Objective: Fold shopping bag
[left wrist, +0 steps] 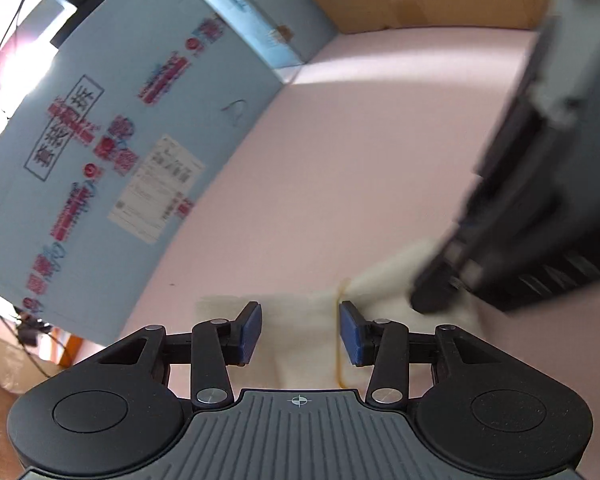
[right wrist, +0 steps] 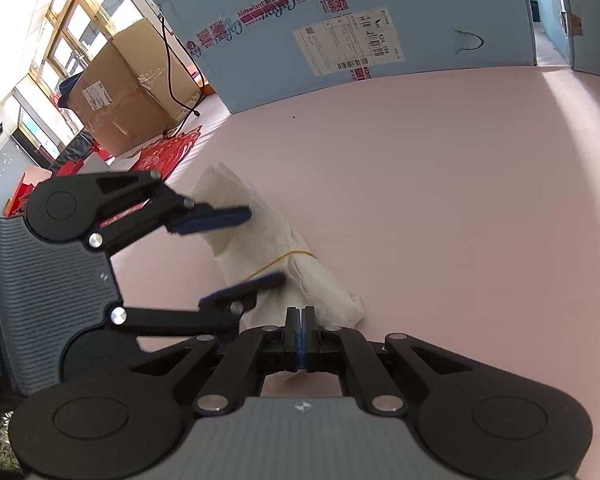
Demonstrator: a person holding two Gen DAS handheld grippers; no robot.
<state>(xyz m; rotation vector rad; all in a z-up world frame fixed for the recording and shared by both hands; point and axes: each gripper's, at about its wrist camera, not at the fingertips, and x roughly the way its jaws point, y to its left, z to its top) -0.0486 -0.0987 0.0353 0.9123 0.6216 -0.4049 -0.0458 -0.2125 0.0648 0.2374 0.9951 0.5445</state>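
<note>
Pink tabletop (right wrist: pixel 440 200) fills both views, big light-blue printed carton (right wrist: pixel 360 20) standing at its far edge. White shopping bag (right wrist: pixel 260 232) lies folded into a narrow bundle on the pink surface, thin yellow rubber band (right wrist: pixel 296 253) around it. Left gripper (right wrist: pixel 244 246) jaws apart, straddling the bundle, pads not pressing. Right gripper (right wrist: pixel 300 334) jaws together, pinching the bag's near end.

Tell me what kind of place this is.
Probably a storeroom or workroom used for recording, not a lived-in home: a big blue shipping carton with a barcode label, a brown cardboard box, and a pink work surface.
</note>
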